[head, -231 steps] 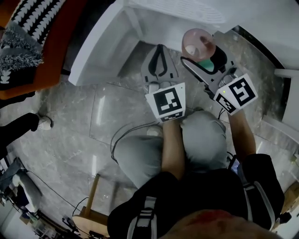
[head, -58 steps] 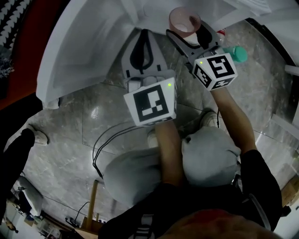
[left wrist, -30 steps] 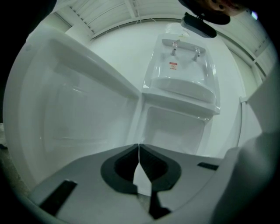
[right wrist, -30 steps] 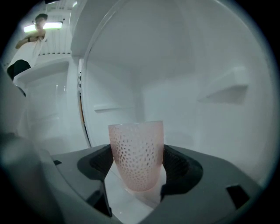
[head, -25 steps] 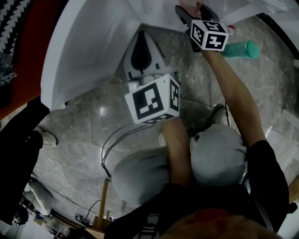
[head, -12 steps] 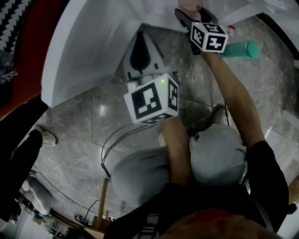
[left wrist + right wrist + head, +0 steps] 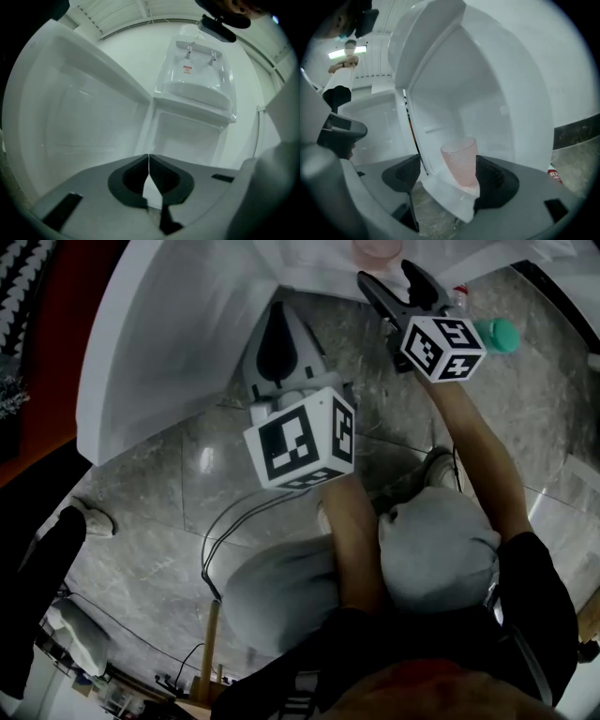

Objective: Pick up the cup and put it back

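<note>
A pink dotted cup (image 7: pixel 460 161) stands upright on the edge of a white fridge shelf (image 7: pixel 449 197); in the head view the cup (image 7: pixel 375 249) shows only at the top edge. My right gripper (image 7: pixel 449 174) is open, its pads on either side of the cup and a little short of it, not touching. From the head view this right gripper (image 7: pixel 386 274) points up at the cup. My left gripper (image 7: pixel 275 310) is shut with nothing in it, lower and to the left. In its own view the left gripper (image 7: pixel 149 161) faces the white fridge interior.
The open white fridge (image 7: pixel 178 324) fills the top of the head view, its door shelves (image 7: pixel 197 98) ahead of the left gripper. A green bottle (image 7: pixel 497 334) lies on the marble floor to the right. Cables (image 7: pixel 225 521) trail on the floor by my knees.
The right gripper has let go of the cup and drawn back down and to the right; the cup stays on the shelf. The left gripper has barely moved.
</note>
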`<state>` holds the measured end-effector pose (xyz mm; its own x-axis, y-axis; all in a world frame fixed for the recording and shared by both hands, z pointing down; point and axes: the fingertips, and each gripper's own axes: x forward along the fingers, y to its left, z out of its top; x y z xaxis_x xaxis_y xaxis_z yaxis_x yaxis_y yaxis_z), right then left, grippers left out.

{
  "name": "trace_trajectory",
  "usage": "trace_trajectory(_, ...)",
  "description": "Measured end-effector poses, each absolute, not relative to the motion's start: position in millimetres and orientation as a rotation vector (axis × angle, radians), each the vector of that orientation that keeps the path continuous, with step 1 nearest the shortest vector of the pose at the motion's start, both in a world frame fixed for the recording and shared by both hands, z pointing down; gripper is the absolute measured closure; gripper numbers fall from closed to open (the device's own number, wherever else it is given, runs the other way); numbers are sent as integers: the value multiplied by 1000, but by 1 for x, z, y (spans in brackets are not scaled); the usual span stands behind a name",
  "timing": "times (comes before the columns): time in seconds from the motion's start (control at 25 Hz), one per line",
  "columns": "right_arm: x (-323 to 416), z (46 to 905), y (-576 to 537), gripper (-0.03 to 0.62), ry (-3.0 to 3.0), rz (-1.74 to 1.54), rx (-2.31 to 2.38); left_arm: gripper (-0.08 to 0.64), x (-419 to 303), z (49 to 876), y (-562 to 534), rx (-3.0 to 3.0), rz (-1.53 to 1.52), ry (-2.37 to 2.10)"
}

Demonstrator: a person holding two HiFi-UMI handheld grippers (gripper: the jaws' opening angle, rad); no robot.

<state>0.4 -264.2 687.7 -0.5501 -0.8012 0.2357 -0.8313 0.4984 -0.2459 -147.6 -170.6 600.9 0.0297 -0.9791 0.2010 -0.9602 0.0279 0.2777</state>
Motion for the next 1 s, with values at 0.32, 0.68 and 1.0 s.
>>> trace_trajectory(0.32,-4,619,-221,361,-2780,278,1334,546,-149,596,-170,1967,-78,-2014)
trace_trajectory(0.68,-9,596,-194,555,-2707,108,1364,546,-147,587,-169,2005,-91,-2023)
trace_trajectory(1.0,5,622,-190,583,-2621,278,1385,546,-101,583,-175,2302,271,-1945)
